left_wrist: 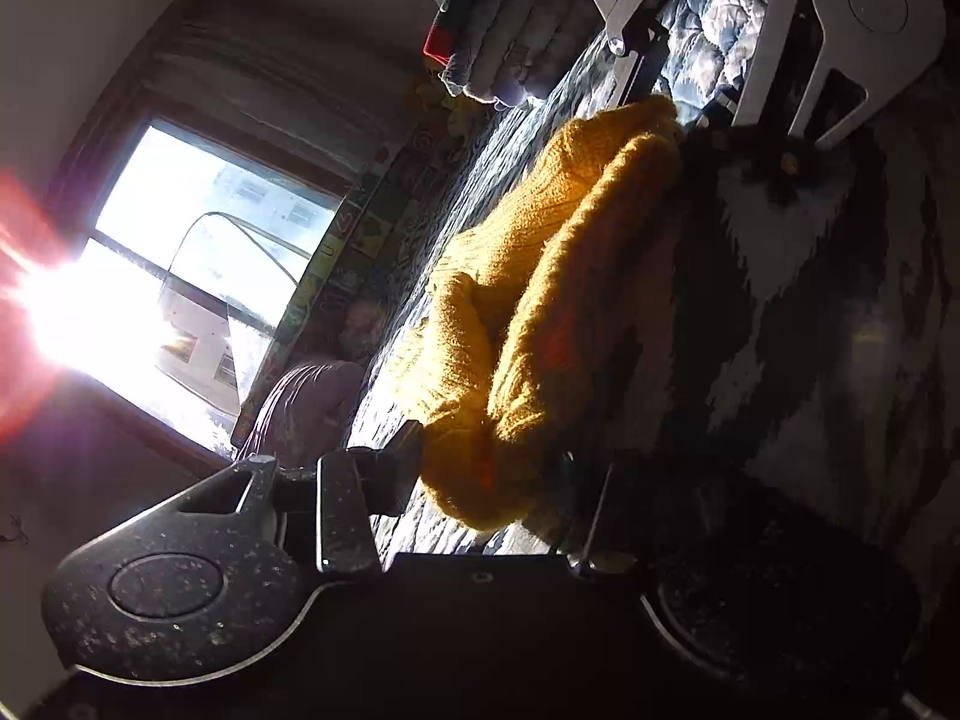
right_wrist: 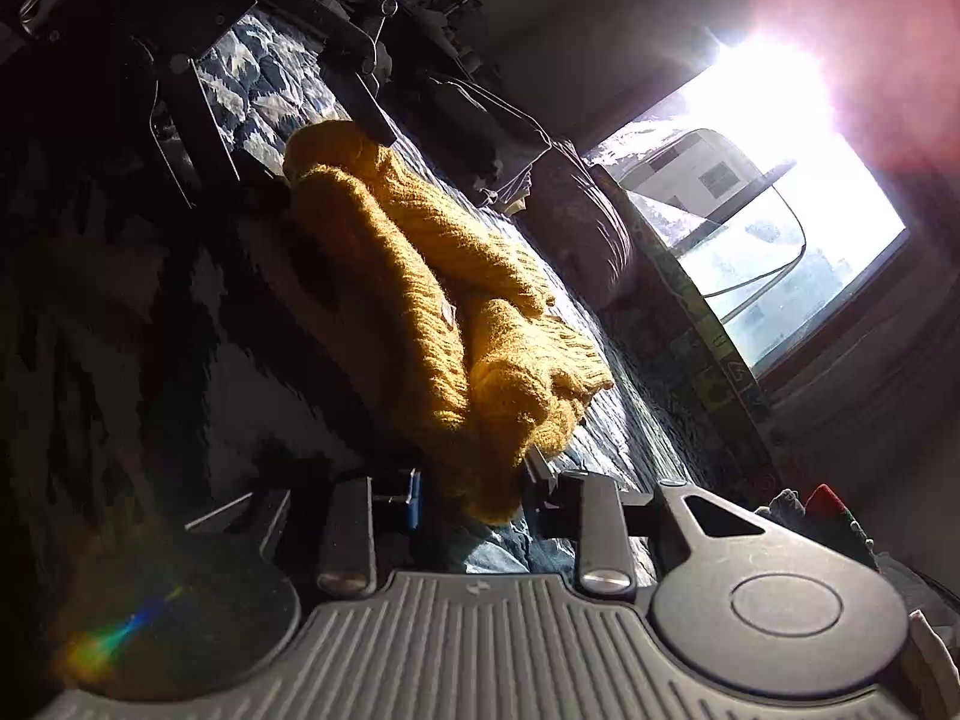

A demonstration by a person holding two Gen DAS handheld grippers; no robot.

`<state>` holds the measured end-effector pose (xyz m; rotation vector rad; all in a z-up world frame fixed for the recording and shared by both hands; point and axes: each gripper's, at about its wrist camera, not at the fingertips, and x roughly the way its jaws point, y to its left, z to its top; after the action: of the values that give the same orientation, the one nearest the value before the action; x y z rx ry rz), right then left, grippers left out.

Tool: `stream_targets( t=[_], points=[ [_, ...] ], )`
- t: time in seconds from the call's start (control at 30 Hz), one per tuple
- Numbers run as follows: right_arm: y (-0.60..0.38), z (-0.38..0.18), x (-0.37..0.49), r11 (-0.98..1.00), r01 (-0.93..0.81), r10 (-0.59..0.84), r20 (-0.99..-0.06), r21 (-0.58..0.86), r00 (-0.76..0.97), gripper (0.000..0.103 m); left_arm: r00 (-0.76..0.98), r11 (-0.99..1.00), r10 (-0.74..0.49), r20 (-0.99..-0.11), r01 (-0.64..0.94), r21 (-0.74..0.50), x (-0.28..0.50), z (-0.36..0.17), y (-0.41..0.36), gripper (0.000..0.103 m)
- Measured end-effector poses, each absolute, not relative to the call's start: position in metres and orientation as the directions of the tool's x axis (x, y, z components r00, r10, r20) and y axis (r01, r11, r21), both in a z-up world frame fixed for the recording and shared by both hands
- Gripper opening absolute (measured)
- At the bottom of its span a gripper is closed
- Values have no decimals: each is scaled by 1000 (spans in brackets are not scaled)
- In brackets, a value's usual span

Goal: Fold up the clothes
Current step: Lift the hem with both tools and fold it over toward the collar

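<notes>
- The left gripper (left_wrist: 480,474) pinches one end of a mustard-yellow knit sweater (left_wrist: 540,276), its jaws closed onto the wool.
- The right gripper (right_wrist: 474,489) clamps the opposite end the same way; it also shows at the top of the left wrist view.
- The sweater hangs bunched between the two grippers, above a blue-and-white quilted bedspread (left_wrist: 702,42).
- A stack of folded clothes (left_wrist: 510,36) sits further off on the bed.
- A bright window (right_wrist: 774,204) glares behind.
</notes>
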<state>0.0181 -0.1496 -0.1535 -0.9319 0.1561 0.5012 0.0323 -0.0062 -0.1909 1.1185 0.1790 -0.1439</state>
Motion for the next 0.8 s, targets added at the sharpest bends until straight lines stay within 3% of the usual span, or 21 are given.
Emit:
stream_targets(
  t=[0.1,0.33,0.5,0.63,0.8],
  points=[
    [-149,-144,5,486,-498,358,-356,-718,863,26,975,414,-32,-219,212,885,26,-184,-9,29],
    [-157,-116,-33,490,-498,387,-332,-716,860,26,972,406,-65,-227,234,883,-3,-154,-7,27],
    [-172,-90,-60,542,-459,409,-257,-704,876,26,976,441,-99,-193,217,871,-28,-125,-3,28],
    [-176,-69,-50,614,-441,421,-200,-655,885,26,978,557,-113,-178,210,803,-19,-93,-1,28],
    [-187,-38,4,752,-469,450,-158,-463,879,26,971,709,-160,-180,240,663,23,-49,15,29]
  ],
)
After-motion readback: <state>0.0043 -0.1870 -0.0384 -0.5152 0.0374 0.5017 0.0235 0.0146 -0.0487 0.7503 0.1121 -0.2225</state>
